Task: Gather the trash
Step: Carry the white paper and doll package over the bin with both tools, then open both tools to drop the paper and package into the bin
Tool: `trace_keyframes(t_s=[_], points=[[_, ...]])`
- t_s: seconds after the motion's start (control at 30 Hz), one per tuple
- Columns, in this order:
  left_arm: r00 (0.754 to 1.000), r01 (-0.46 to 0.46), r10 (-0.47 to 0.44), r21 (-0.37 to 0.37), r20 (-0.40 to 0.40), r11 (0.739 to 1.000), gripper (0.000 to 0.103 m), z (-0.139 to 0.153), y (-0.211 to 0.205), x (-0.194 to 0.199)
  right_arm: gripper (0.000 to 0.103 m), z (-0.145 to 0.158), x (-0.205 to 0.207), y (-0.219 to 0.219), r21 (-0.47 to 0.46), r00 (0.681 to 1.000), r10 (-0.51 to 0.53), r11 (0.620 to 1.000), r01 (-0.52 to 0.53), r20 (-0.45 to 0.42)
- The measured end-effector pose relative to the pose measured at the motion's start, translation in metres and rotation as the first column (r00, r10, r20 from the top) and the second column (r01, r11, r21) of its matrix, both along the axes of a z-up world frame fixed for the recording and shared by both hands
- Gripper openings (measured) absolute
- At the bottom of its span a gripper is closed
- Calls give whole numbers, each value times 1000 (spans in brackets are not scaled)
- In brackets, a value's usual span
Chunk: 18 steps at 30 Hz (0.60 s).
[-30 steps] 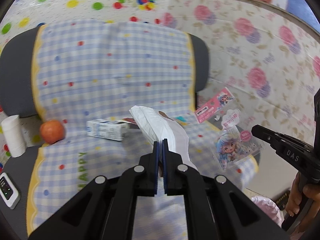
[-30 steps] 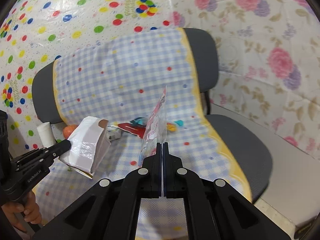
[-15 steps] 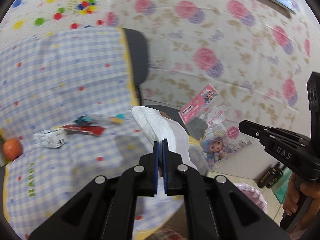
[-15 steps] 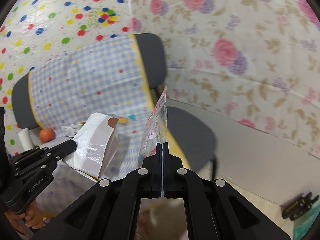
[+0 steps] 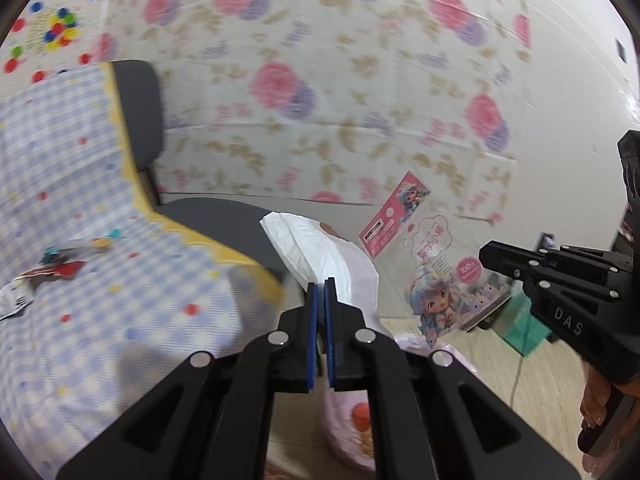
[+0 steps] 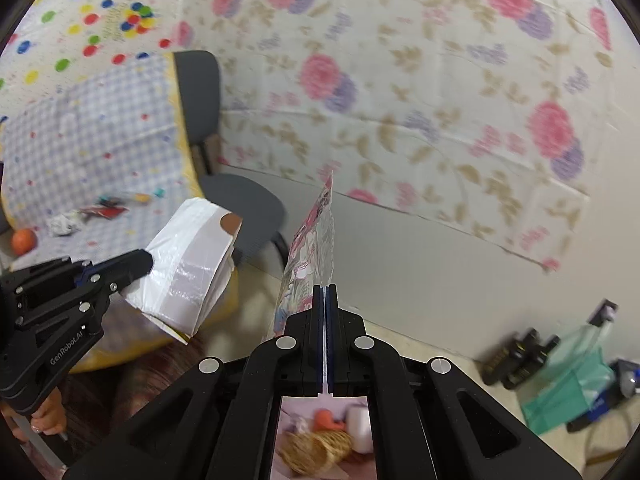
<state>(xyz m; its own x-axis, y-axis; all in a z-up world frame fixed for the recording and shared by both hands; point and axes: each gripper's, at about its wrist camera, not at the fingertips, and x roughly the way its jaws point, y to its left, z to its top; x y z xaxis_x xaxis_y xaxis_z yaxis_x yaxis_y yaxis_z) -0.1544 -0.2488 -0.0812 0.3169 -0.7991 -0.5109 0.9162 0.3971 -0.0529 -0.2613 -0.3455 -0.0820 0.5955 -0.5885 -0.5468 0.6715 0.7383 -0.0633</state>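
My left gripper [image 5: 320,286] is shut on a white paper bag [image 5: 320,246] and holds it in the air past the chair's right edge; the bag also shows in the right wrist view [image 6: 192,264]. My right gripper [image 6: 325,289] is shut on a clear plastic wrapper with a cartoon girl print [image 6: 310,248], also seen in the left wrist view [image 5: 436,280]. A pink-lined trash bin [image 5: 352,412] with trash in it sits below both grippers; it also shows in the right wrist view [image 6: 324,432].
The chair [image 5: 224,220] with a blue checked cloth [image 5: 100,288] lies to the left, with several small wrappers [image 5: 60,264], a crumpled paper [image 6: 62,222] and an orange fruit [image 6: 23,240] on it. A green bag [image 6: 568,380] and dark objects [image 6: 516,356] lie on the floor at right.
Both grippers have swung to the right, away from the chair, carrying the paper bag and the wrapper. The bin has come into view below them.
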Motion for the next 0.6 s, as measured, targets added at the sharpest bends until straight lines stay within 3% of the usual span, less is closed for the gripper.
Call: trace_keyframes(t_s=[0.27, 0.6], points=[[993, 114, -114, 54, -6, 992, 2, -23, -29, -40, 2, -16, -38, -6, -20, 993, -91, 996, 90, -79], [986, 167, -163, 116, -47, 979, 2, -40, -57, -48, 2, -51, -46, -29, 53, 980, -125, 989, 135, -156]])
